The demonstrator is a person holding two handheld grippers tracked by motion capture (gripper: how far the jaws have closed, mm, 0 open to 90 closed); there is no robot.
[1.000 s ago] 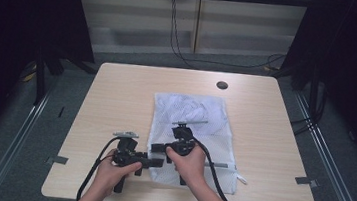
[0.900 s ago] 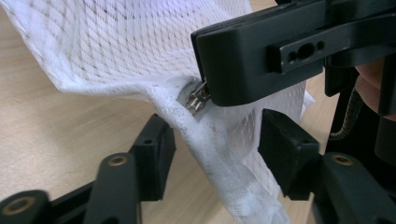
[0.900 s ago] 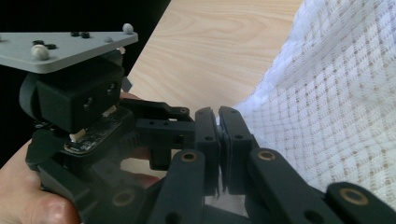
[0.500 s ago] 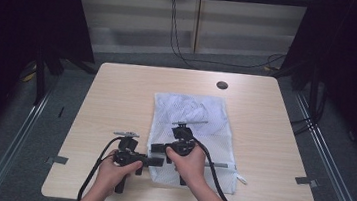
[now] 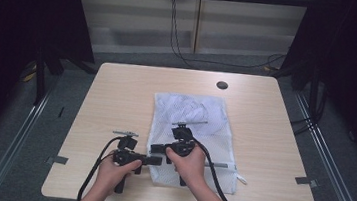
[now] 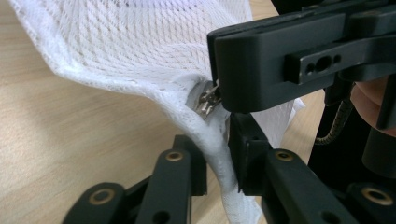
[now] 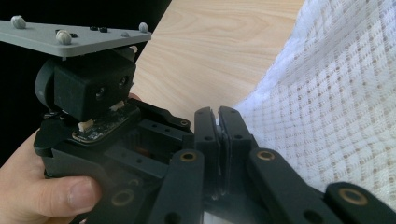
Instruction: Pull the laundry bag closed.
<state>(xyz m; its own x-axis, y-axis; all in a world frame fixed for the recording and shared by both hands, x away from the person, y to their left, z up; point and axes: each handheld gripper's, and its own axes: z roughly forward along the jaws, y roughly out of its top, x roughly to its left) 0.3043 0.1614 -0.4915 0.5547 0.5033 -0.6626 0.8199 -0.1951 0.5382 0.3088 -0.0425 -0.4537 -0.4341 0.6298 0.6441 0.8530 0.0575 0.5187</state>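
Lying flat on the light wooden worktop (image 5: 116, 99), the white mesh laundry bag (image 5: 200, 118) reaches from the middle toward the near edge, where both hands meet at its near left corner. The left tool (image 5: 152, 160) has just been closing, and in the left gripper view its jaws pinch a raised fold of the bag's hem (image 6: 219, 154) between them, the pads pressing on the cloth. Just above that fold, the metal zipper pull (image 6: 207, 100) sits at the tip of the right tool (image 6: 219, 100), whose jaws are clamped on it. In the right gripper view those jaws stand together, with the mesh spreading to their right and the left tool's body (image 7: 93, 93) just beside them.
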